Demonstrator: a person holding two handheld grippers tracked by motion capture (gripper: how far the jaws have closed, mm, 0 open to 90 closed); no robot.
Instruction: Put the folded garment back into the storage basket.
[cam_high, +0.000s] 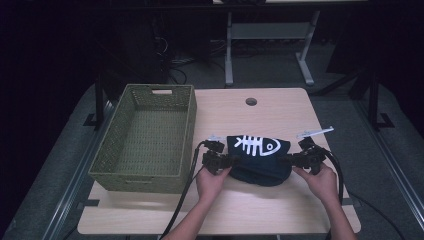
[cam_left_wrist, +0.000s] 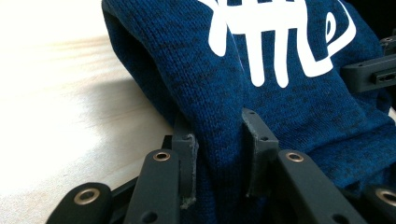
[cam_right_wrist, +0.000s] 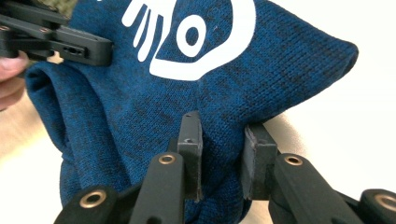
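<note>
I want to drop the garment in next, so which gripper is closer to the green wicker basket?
Left. The left gripper grips the blue knit garment just right of the basket; the right gripper holds its far end.

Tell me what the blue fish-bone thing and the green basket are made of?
The blue cloth looks like knitted yarn: small loops and a soft, matte, speckled surface show up close. Its white fish skeleton looks printed on, flat and smooth. The green basket looks woven, perhaps from paper cord or grass; its walls show a plaited weave.
</note>
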